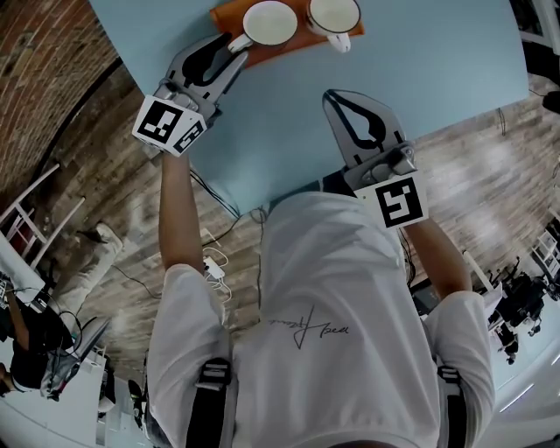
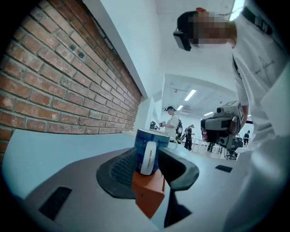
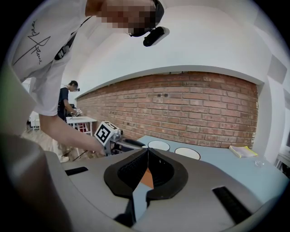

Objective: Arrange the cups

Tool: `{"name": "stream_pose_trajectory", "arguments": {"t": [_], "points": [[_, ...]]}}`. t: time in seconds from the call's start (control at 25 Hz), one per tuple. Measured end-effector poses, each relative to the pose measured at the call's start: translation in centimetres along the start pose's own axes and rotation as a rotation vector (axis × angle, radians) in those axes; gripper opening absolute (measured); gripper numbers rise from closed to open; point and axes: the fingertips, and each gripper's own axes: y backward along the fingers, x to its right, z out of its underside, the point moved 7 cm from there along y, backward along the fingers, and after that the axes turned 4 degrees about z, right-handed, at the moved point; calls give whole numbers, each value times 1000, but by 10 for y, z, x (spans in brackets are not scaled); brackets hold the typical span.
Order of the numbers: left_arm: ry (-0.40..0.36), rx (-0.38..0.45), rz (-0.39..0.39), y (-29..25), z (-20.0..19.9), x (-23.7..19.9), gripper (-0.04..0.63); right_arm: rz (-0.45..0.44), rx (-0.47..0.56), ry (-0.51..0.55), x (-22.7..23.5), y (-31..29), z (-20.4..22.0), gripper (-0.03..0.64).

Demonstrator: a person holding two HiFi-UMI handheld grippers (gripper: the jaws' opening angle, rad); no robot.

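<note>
**Q:** What is on the table?

**A:** A pale blue table [image 1: 437, 61], seen from above. At its far edge lies a flat orange rectangular mat [image 1: 224, 14]. Two cups stand upright on it, side by side and almost touching. The left one is a blue ceramic cup [image 2: 152, 137] with a white inside. The second cup [image 1: 333, 12], on its right, is also white inside, and its handle is turned toward the person.

**Q:** What is the left gripper doing?

**A:** The left gripper [image 1: 236, 45] reaches in level to the blue ceramic cup. Its jaws stand apart, and the cup's white loop handle [image 2: 148, 157] sits in the gap between them, facing the gripper. The pads do not seem to press on it, so I judge that nothing is gripped. The handle is the easiest part to take, which likely explains the side approach.

**Q:** And the right one?

**A:** The right gripper [image 1: 334, 96] hangs over bare table near the person's body, well apart from both cups. Its jaws are closed together with nothing between them. It points toward the mat and is probably kept there to leave the other hand room.

**Q:** How far along is the arranging?

**A:** With both cups on the mat, it looks nearly finished. The handles point different ways, so one may still need turning.
</note>
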Motion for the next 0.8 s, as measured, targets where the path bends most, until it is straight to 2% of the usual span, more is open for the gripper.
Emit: {"name": "stream_pose_trajectory", "arguments": {"t": [0.2,0.48,0.6,0.8], "points": [[-1,3,28,-3,2,-2,143,-3,-8,-4,-1,-4,2,23],[-62,-27,45,-12,2,4,143,-12,-17,0,1,-6,7,23],[-61,-20,45,-13,2,3,142,-22,-23,0,1,-9,9,23],[-69,-6,41,-13,4,6,86,-26,-18,-15,0,-9,11,23]]}}
